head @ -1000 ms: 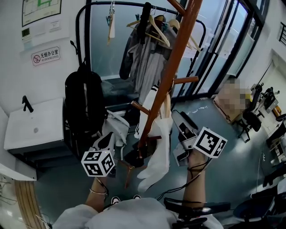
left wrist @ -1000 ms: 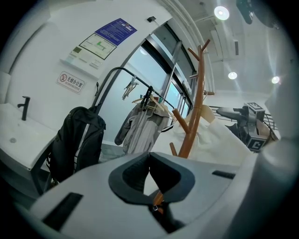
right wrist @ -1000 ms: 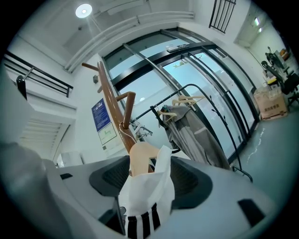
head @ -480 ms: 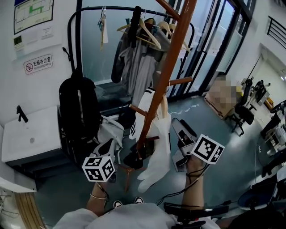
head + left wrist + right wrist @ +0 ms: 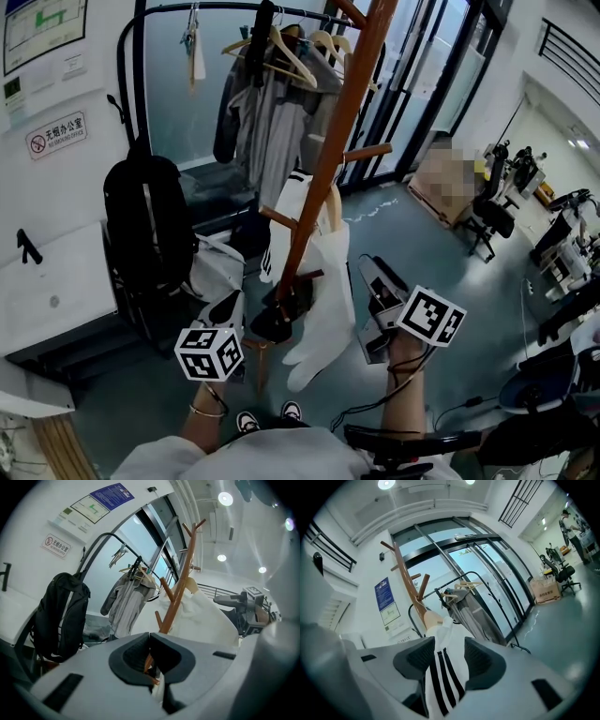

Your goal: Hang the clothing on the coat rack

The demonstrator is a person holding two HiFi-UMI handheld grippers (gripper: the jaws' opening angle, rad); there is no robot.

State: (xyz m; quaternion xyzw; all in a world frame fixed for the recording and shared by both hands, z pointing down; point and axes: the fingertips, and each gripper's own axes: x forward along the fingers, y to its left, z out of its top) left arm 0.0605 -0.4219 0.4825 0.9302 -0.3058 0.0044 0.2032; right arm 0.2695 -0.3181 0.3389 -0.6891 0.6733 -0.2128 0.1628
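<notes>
A brown wooden coat rack (image 5: pixel 328 159) stands in the middle, and a white garment with black stripes (image 5: pixel 323 300) hangs from one of its pegs on a hanger. My left gripper (image 5: pixel 230 305) is low at the rack's left, jaw tips together with nothing in them (image 5: pixel 150 635); the pole (image 5: pixel 180 592) and the garment (image 5: pixel 201 618) lie beyond. My right gripper (image 5: pixel 368 300) is at the garment's right edge. In the right gripper view the striped cloth (image 5: pixel 443 667) runs between the jaws (image 5: pixel 450 641), which have just been closing. The cloth lies flat and looks unpinched.
A black backpack (image 5: pixel 150 225) hangs at the left by a white cabinet (image 5: pixel 56 291). Behind the rack, a black clothes rail (image 5: pixel 234 9) carries a grey jacket (image 5: pixel 272 112) and hangers. Glass doors are at the back; boxes and office chairs (image 5: pixel 487 220) stand at the right.
The head view has swung, so rack, rail and backpack sit further left in the picture. My right gripper has sunk a little beside the garment. The left gripper has barely shifted.
</notes>
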